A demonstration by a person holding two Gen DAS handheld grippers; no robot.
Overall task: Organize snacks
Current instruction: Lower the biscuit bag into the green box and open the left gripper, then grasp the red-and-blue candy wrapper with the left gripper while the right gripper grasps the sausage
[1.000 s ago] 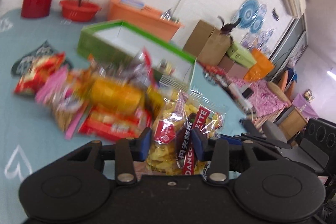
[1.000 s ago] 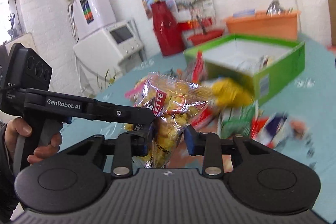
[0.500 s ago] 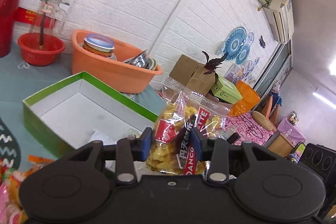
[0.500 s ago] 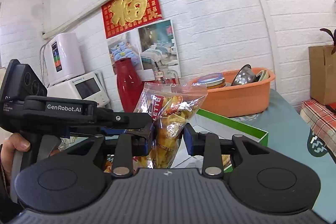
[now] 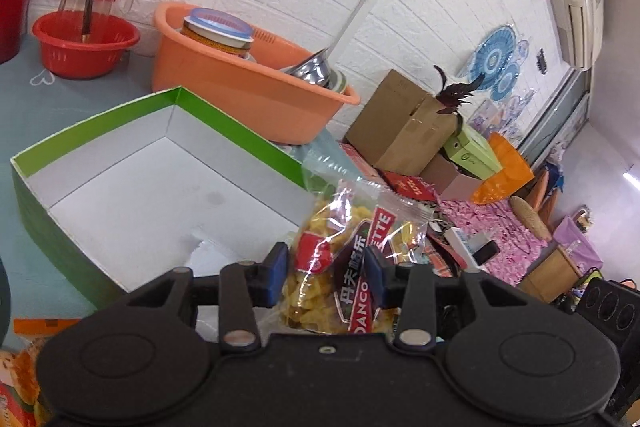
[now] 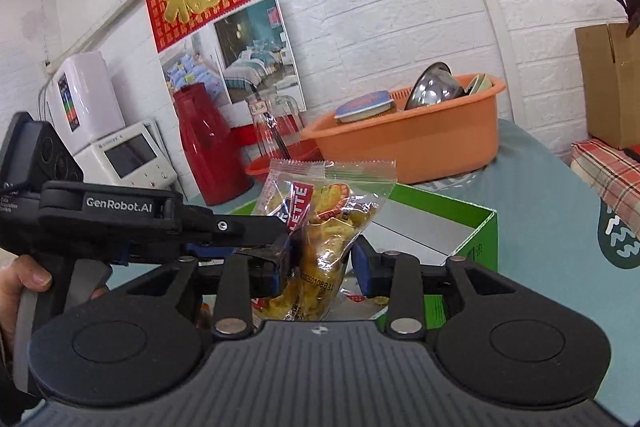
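Observation:
A clear bag of yellow snacks (image 5: 348, 259) with a red and dark label hangs upright over the near corner of the green box (image 5: 96, 115), whose white inside is mostly bare. My left gripper (image 5: 326, 279) has the bag between its blue pads. The jaws are opening, but the pads still touch the bag's sides. In the right wrist view the same bag (image 6: 324, 219) stands between the pads of my right gripper (image 6: 320, 265), which are also opening and still close against it. The left gripper's finger (image 6: 240, 227) reaches the bag from the left, with a hand (image 6: 24, 279) on its grip.
An orange basin (image 5: 240, 83) of dishes stands right behind the box, a red basket (image 5: 84, 47) to its left, and a red thermos (image 6: 204, 155) by the wall. Loose snack packets (image 5: 20, 367) lie at the near left. Cardboard boxes (image 5: 400, 123) are stacked beyond the table's right edge.
Both grippers carried the bag from above the snack pile to over the green box. The jaws look barely wider than before.

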